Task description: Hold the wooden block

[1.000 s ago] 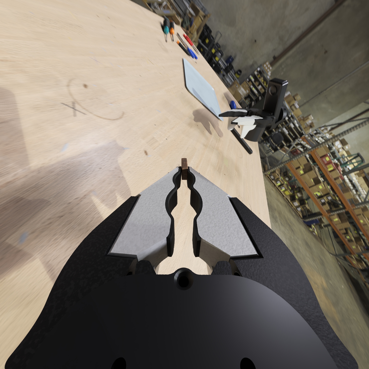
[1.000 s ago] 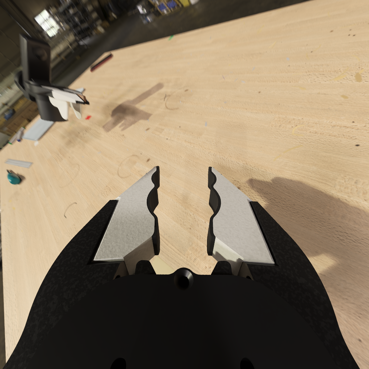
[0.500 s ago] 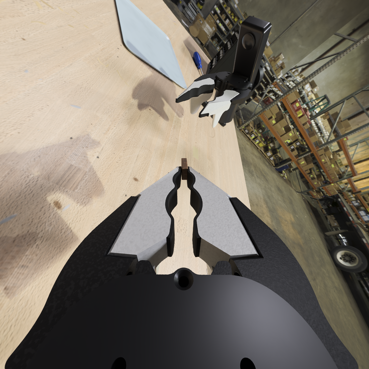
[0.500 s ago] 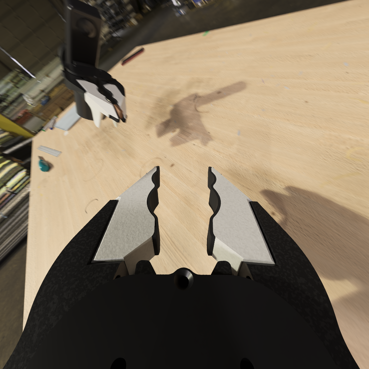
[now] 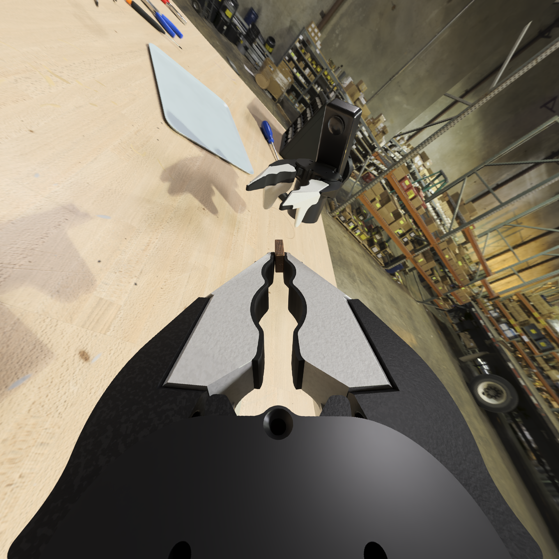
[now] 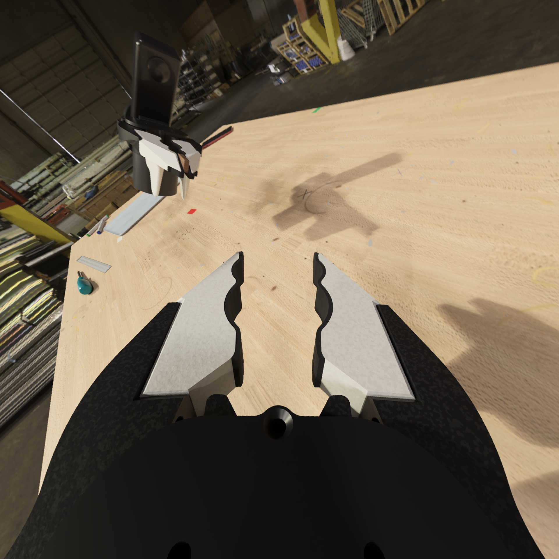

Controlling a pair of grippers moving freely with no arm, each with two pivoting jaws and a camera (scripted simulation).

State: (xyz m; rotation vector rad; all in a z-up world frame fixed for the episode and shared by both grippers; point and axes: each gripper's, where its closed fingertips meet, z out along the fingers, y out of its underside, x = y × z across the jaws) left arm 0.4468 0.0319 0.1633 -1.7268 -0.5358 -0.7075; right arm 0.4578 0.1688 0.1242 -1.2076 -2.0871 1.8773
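Observation:
A small dark wooden block (image 5: 279,257) is pinched between the tips of my left gripper (image 5: 279,262), which holds it up above the light wooden table (image 5: 75,151). The block's far end sticks out past the fingertips. In the right wrist view the left gripper (image 6: 184,165) hangs at the upper left with the block (image 6: 182,161) showing between its fingers. My right gripper (image 6: 277,257) is open and empty above the table. It also shows in the left wrist view (image 5: 284,189), open, a short way beyond the block and slightly right.
A pale blue flat tray (image 5: 196,109) lies far on the table, with a blue-handled screwdriver (image 5: 267,131) beside it and several tools (image 5: 163,21) farther back. A teal object (image 6: 84,286), a metal ruler (image 6: 93,264) and a red scrap (image 6: 191,211) lie left. The table edge (image 5: 329,260) runs close on the right.
Both grippers have swung and drawn closer to each other. The left one keeps its hold on the block, and the right one stays open.

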